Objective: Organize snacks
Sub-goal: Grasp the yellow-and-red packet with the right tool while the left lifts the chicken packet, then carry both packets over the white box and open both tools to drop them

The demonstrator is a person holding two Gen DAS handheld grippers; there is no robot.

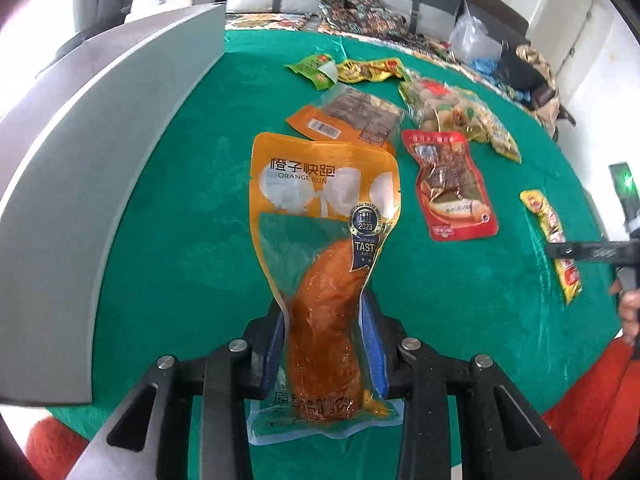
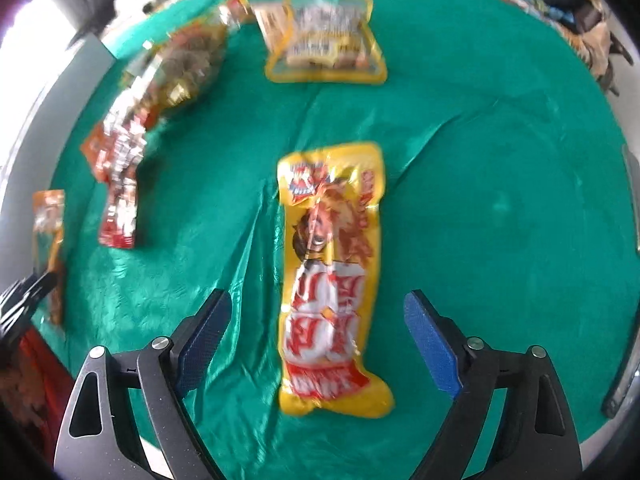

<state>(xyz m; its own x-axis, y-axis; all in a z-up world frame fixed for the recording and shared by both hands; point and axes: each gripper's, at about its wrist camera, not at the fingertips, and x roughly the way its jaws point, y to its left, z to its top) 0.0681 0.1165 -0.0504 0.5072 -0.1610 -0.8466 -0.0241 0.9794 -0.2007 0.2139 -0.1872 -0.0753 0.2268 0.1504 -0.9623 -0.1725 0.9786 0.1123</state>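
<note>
My left gripper [image 1: 325,320] is shut on an orange "Orange Run" chicken-breast pouch [image 1: 320,216], pinching its lower half; the pouch hangs over the green cloth [image 1: 180,200]. My right gripper [image 2: 318,312] is open, its blue pads either side of a long yellow-and-red snack pack [image 2: 332,280] lying flat on the cloth, not touching it. That pack also shows at the right of the left wrist view [image 1: 554,240], with the right gripper [image 1: 592,250] over it.
A grey bin wall [image 1: 100,160] curves along the left. Further packs lie on the cloth: a second orange pouch [image 1: 348,118], a red pouch [image 1: 450,184], a clear bag of snacks [image 1: 444,108], small green and yellow packets [image 1: 348,70]. A sofa with cushions stands behind.
</note>
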